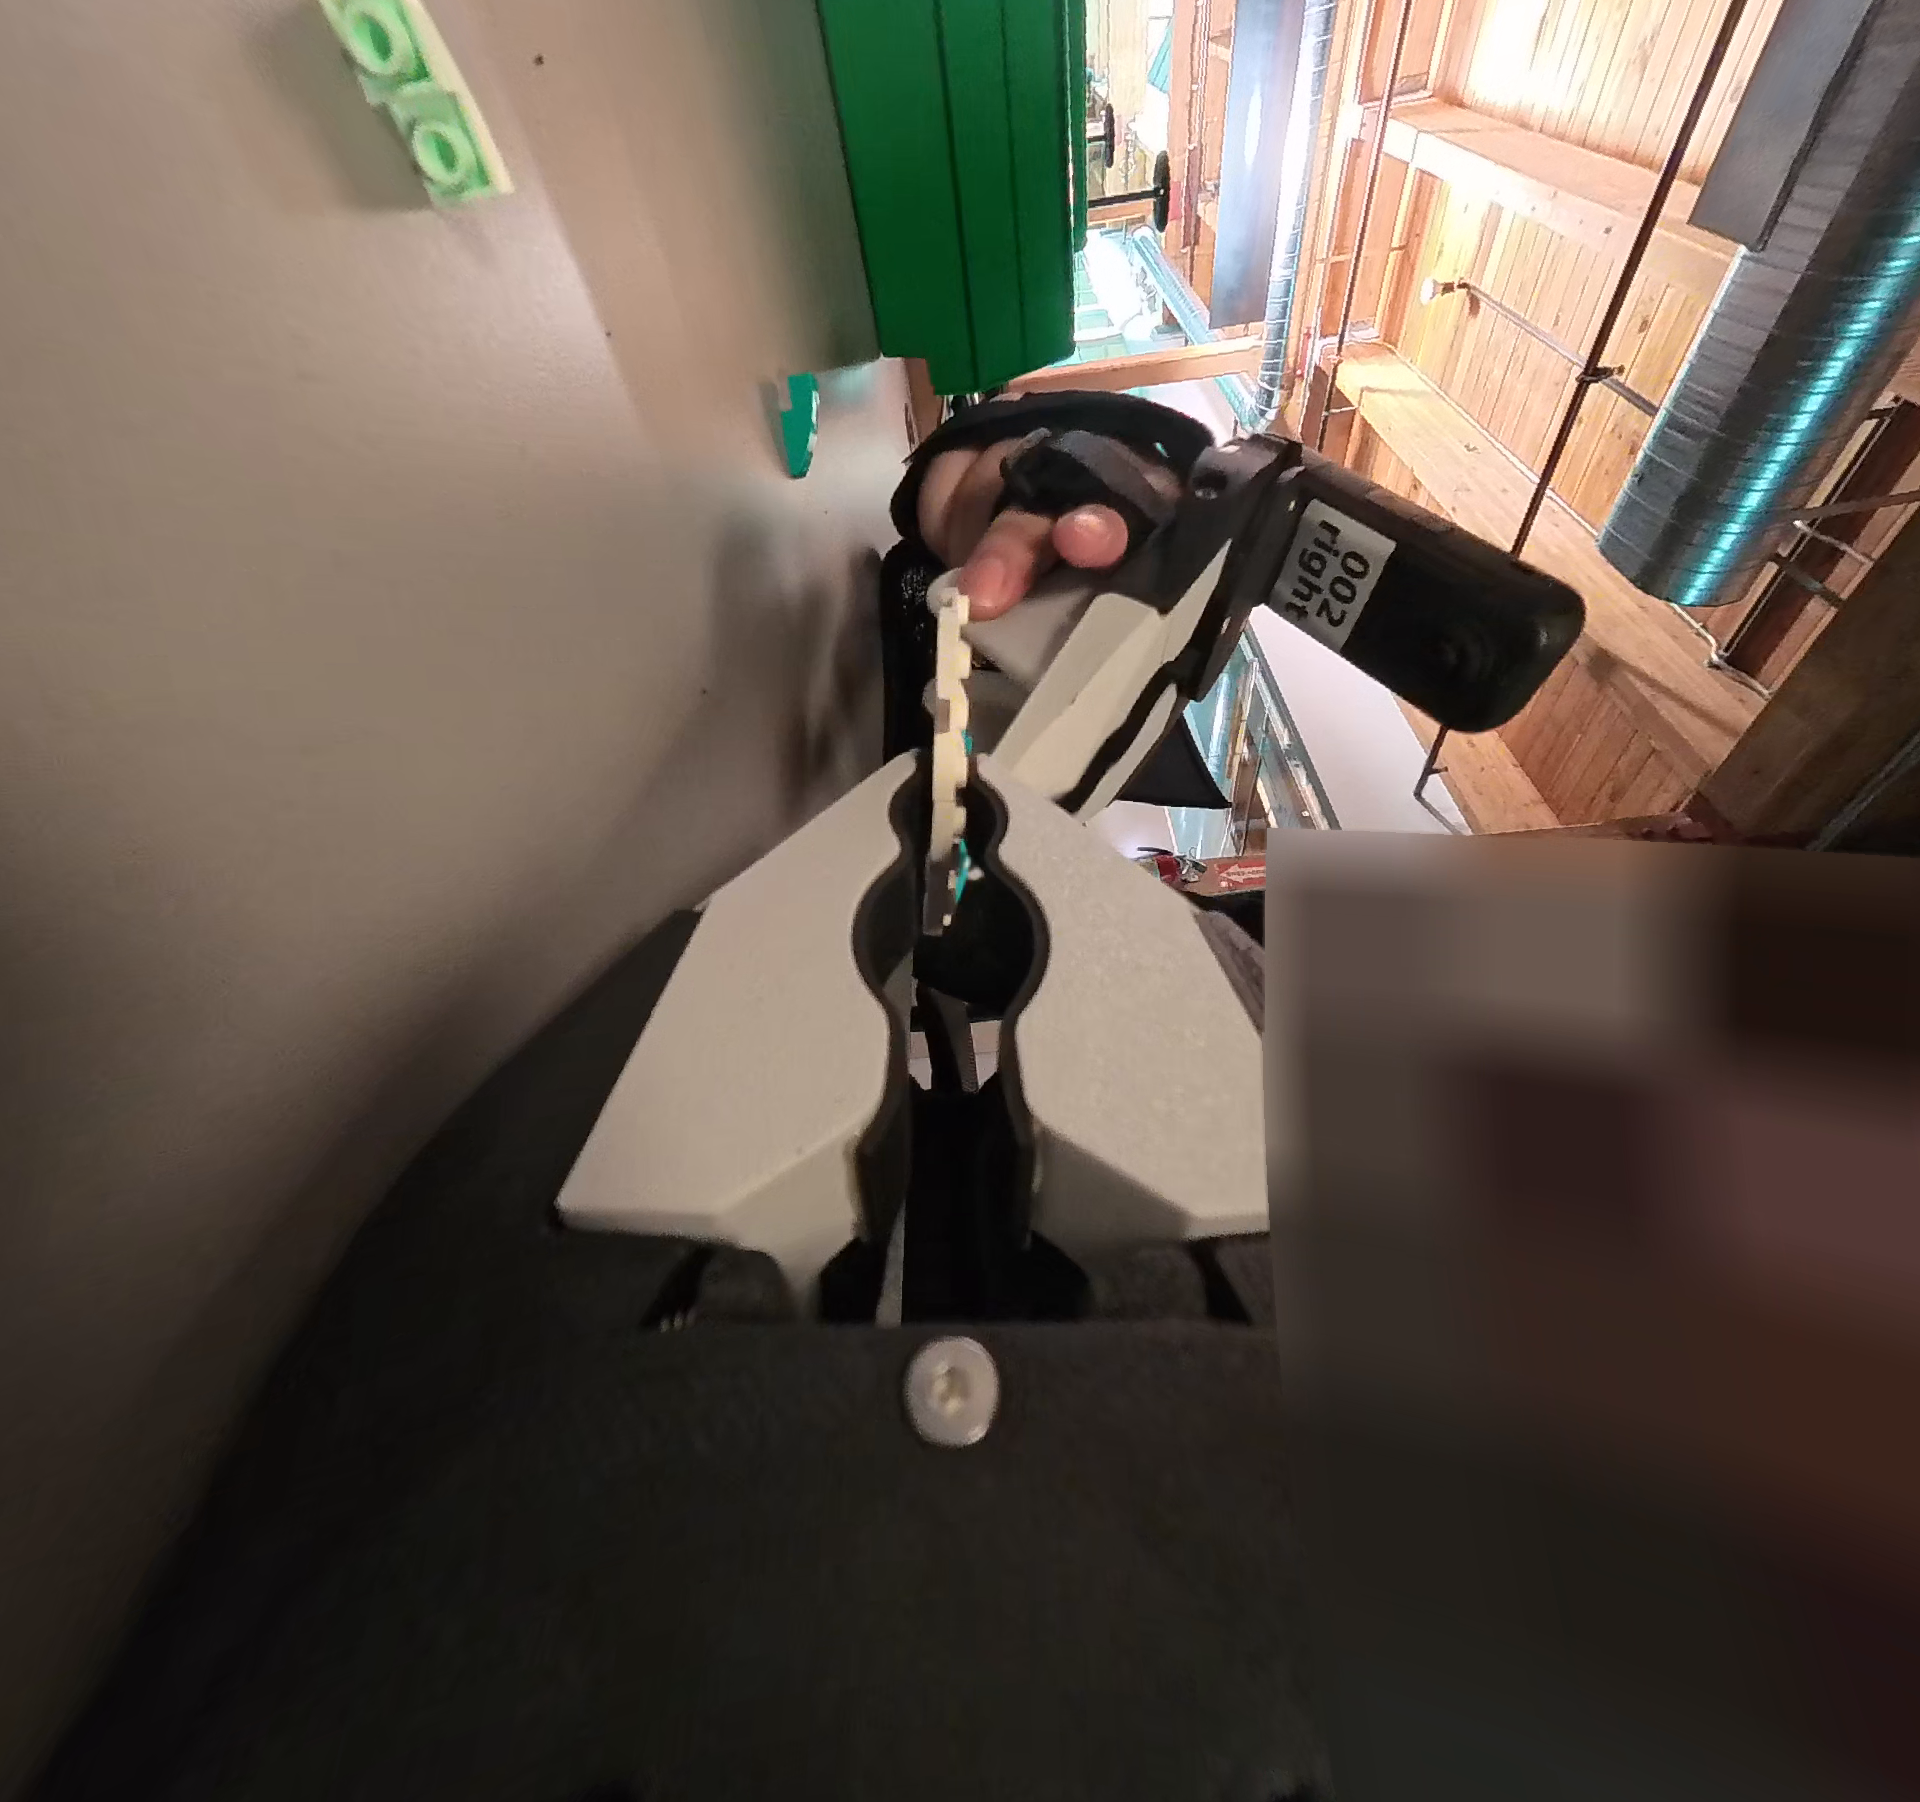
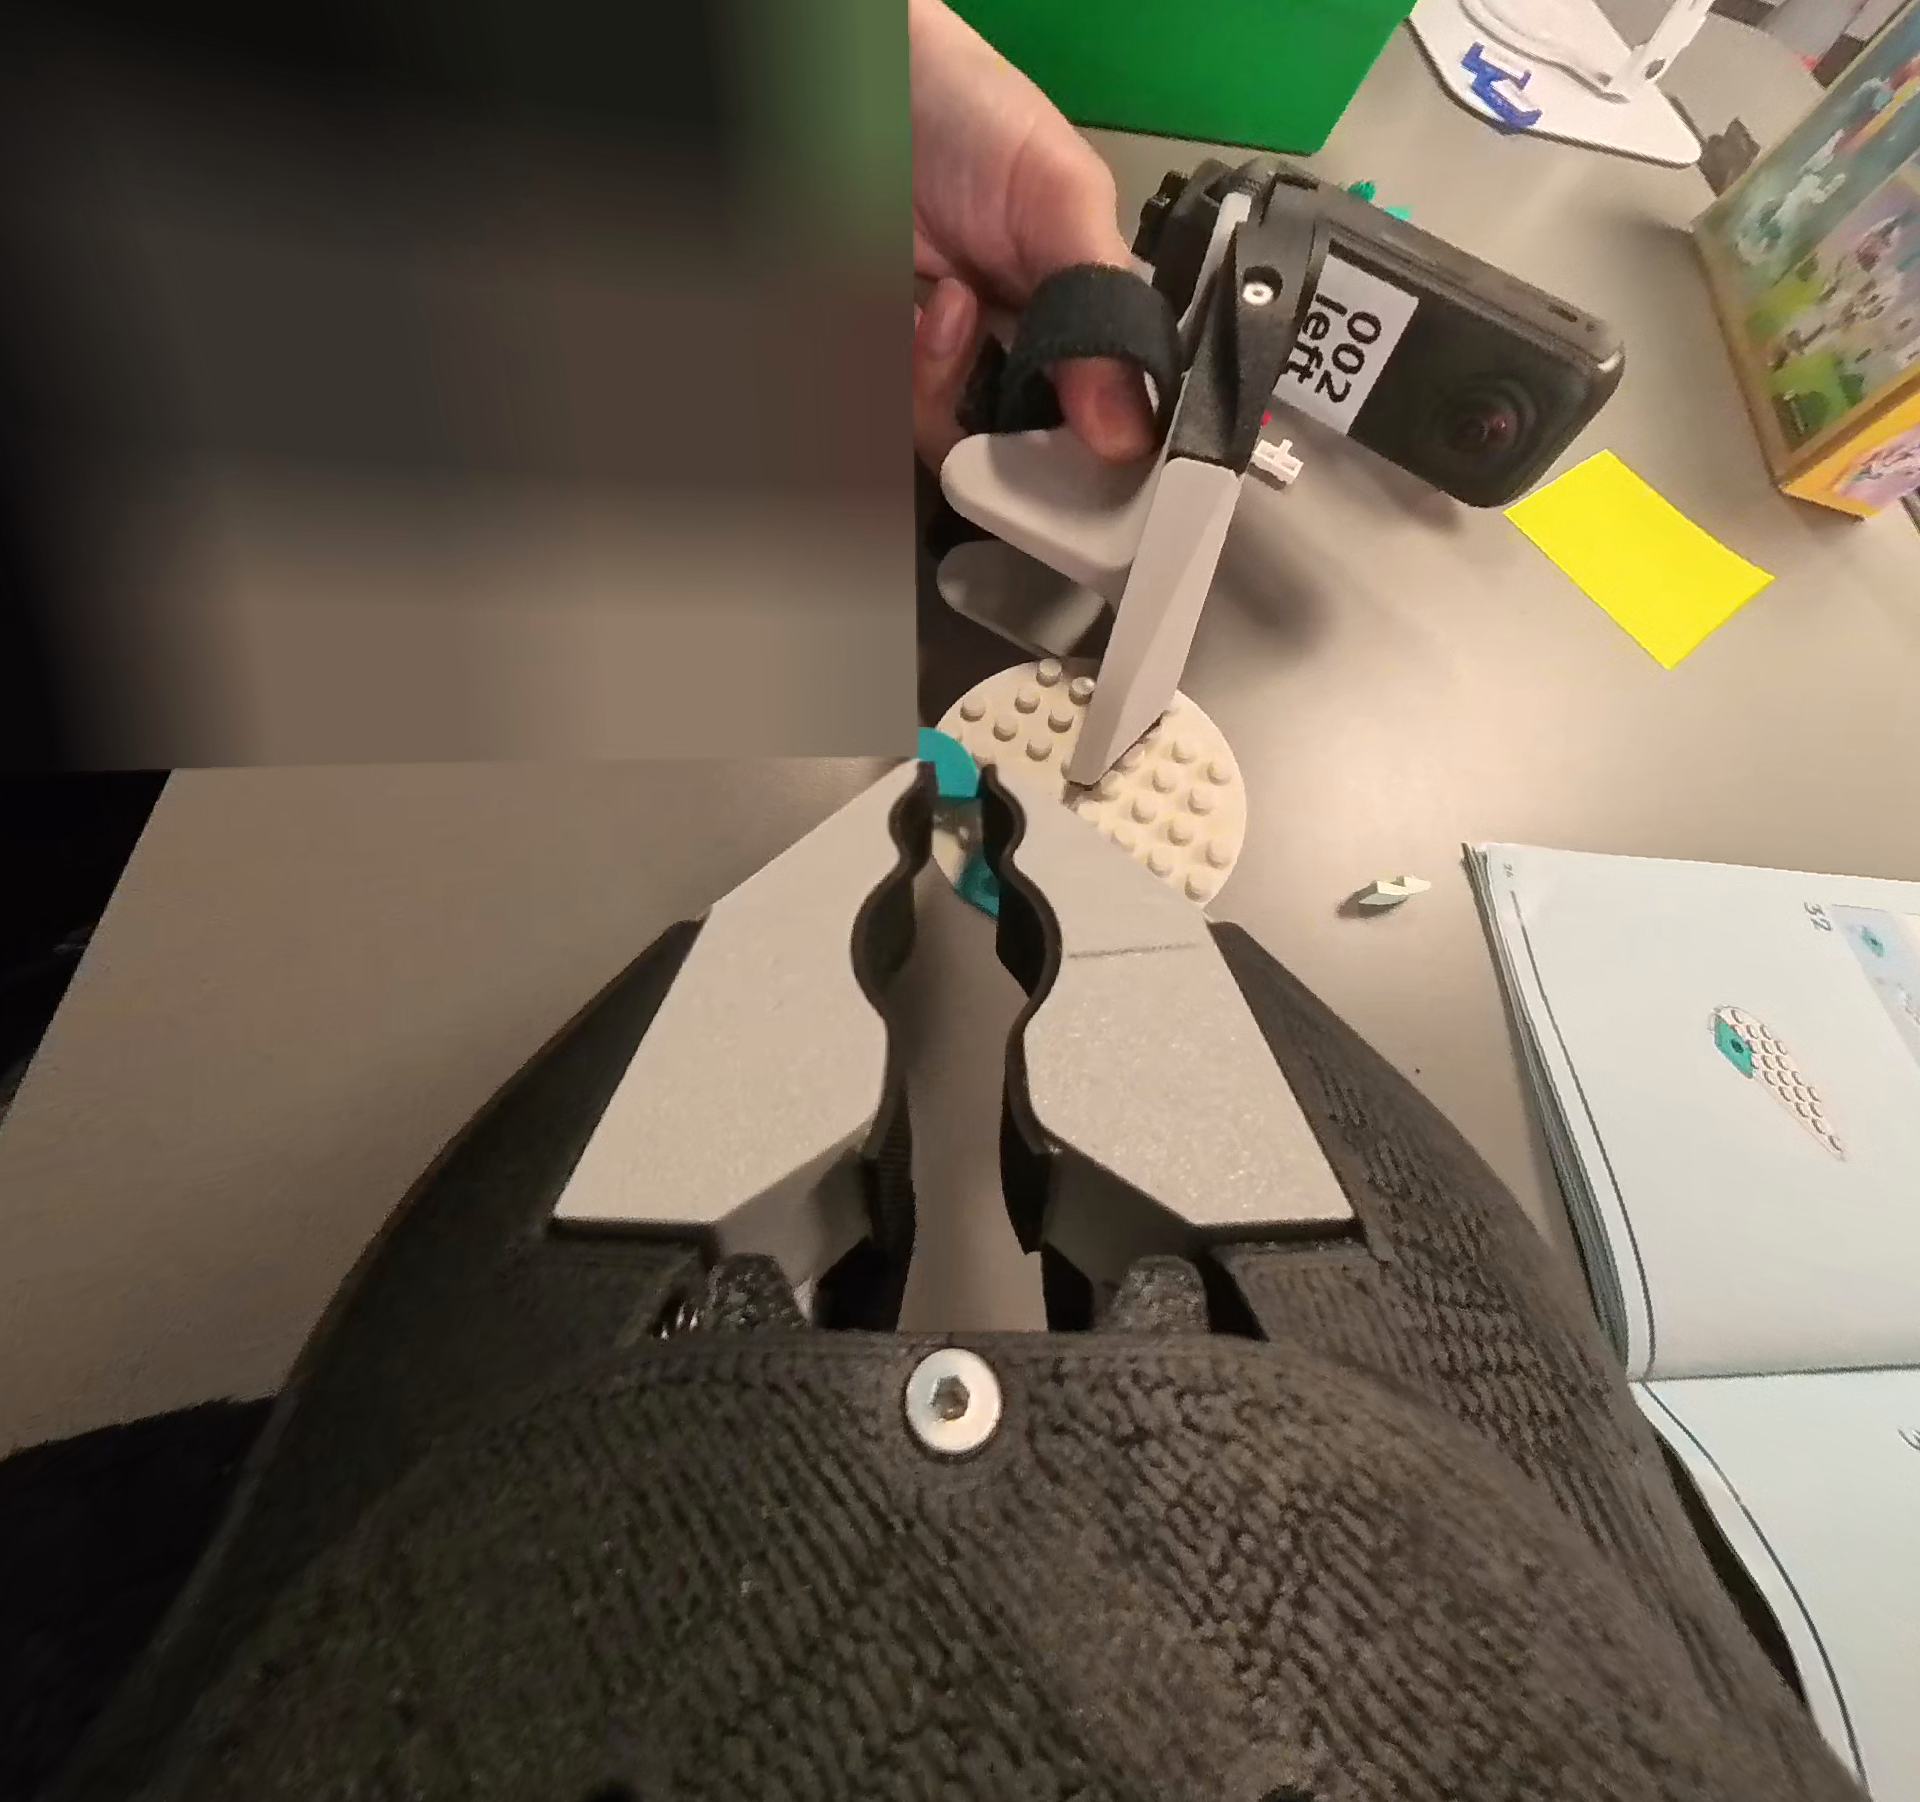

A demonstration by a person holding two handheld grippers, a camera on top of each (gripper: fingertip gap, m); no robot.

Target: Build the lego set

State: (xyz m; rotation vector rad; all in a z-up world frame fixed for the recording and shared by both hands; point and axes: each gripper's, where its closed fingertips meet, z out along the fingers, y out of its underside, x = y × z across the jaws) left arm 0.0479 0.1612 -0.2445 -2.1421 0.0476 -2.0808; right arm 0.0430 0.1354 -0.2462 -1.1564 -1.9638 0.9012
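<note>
- Between the jaws of the left gripper, the cream studded plate stands on edge, clamped across its thickness; the right wrist view shows the same plate face-on, rounded at both ends, with the left gripper's grey finger crossing its studs.
- At the plate's near edge, the right gripper has its jaws nearly closed around a teal piece on the plate; whether they actually grip it cannot be told. A second teal bit shows lower in the gap between the fingers.
- Beside the plate, a small pale loose piece lies on the surface, near an open instruction booklet.
- Farther out lie a yellow sheet, a small white piece under the left gripper's camera, a colourful set box and a white stand with a blue part at its foot.
- A green bin stands at the far edge of the grey surface; a green two-hole piece lies apart on it.
- A person's hand holds the left gripper, another hand the right gripper.
- Beyond the surface, the left wrist view shows a wooden plank ceiling and a silver duct.
</note>
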